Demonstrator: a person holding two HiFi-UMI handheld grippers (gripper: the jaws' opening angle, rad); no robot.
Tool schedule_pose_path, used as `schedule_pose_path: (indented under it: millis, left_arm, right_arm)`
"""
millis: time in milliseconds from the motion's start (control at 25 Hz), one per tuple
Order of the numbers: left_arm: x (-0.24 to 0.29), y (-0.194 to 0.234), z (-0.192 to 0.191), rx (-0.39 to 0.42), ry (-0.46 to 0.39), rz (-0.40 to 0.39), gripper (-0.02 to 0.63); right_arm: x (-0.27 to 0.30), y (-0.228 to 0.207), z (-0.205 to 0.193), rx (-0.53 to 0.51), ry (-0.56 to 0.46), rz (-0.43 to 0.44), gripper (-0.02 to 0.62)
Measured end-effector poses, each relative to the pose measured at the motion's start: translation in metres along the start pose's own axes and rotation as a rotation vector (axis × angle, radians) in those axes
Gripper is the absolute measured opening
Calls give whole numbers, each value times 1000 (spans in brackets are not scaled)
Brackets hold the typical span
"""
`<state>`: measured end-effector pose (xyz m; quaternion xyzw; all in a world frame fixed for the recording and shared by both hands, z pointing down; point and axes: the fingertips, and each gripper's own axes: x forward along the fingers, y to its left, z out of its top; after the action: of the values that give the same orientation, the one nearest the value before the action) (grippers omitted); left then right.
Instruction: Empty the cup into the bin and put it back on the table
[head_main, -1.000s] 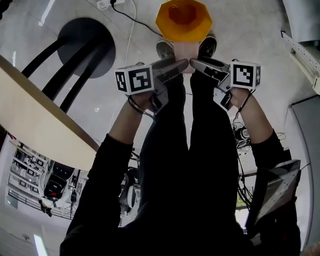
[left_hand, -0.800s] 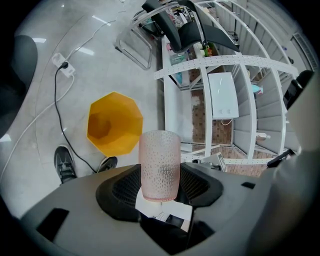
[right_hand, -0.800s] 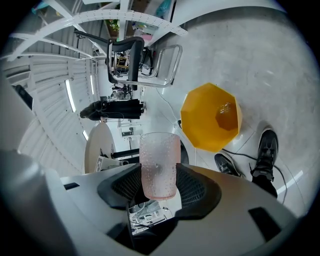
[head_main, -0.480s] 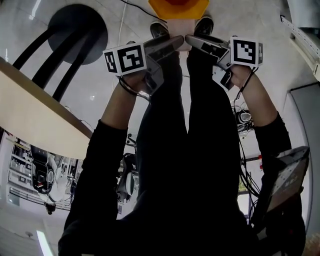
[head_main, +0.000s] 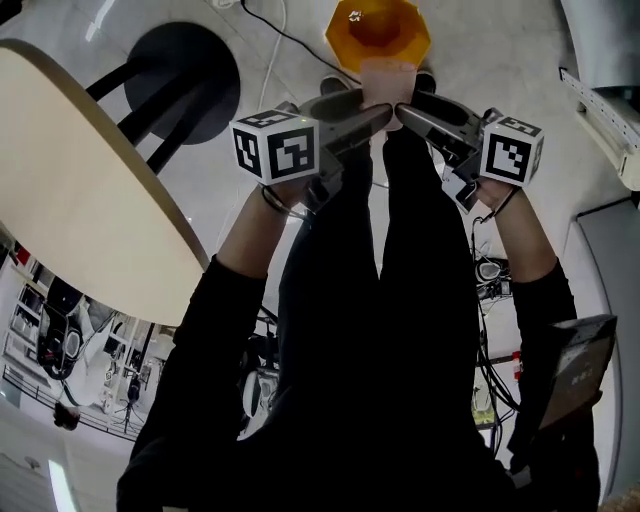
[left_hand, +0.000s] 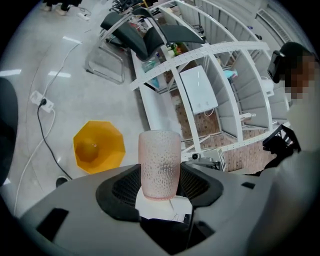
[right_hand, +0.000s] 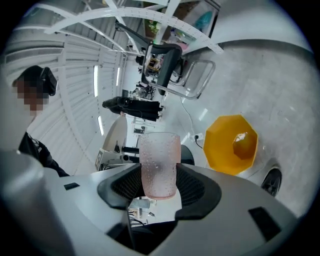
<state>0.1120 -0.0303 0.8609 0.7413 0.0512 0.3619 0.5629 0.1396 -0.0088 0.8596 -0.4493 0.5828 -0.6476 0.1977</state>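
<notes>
A pink dimpled cup (head_main: 388, 78) hangs upright over the floor, just in front of the orange eight-sided bin (head_main: 378, 30). My left gripper (head_main: 372, 108) reaches it from the left and my right gripper (head_main: 408, 108) from the right. In the left gripper view the cup (left_hand: 159, 165) stands between the black pads, which press its sides, with the bin (left_hand: 98, 145) on the floor to its left. In the right gripper view the cup (right_hand: 159, 162) is clamped the same way, and the bin (right_hand: 232, 144) lies to its right with an orange object inside.
A round beige table (head_main: 80, 200) fills the left of the head view, with a black pedestal base (head_main: 185, 85) beyond it. A cable (head_main: 290, 35) runs over the floor near the bin. White shelving (left_hand: 210, 85) and a person wearing a headset (left_hand: 295, 100) stand behind.
Both grippers have risen together with the cup and rolled a little. The cup now shows clearly in front of the bin, and more of the table is in view.
</notes>
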Motion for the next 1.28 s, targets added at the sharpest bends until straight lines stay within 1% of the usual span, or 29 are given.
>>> schedule_pose_path:
  millis: [160, 440, 520, 640, 800, 1000, 1160, 1280]
  left_arm:
    - [-9, -54, 0, 100, -16, -3, 259]
    - [-40, -124, 4, 223, -44, -7, 258]
    - [-50, -146, 9, 258, -67, -7, 258]
    - [-65, -180, 21, 293, -123, -14, 258]
    - [-85, -225, 31, 340, -172, -10, 258]
    - [-114, -276, 53, 472, -220, 27, 258]
    - [-146, -316, 66, 591, -286, 62, 258]
    - [-167, -344, 69, 670, -335, 96, 258]
  right_arm:
    - [-35, 42, 6, -143, -27, 34, 225]
    - [-69, 113, 13, -356, 10, 60, 225]
    - [-77, 136, 19, -425, 30, 64, 225]
    - [-91, 173, 32, -520, 53, 69, 225]
    - [-111, 220, 43, -608, 59, 82, 225]
    - [-126, 275, 61, -706, 34, 126, 225]
    - [-133, 328, 71, -849, 32, 153, 225]
    - [-141, 362, 71, -952, 35, 179, 225]
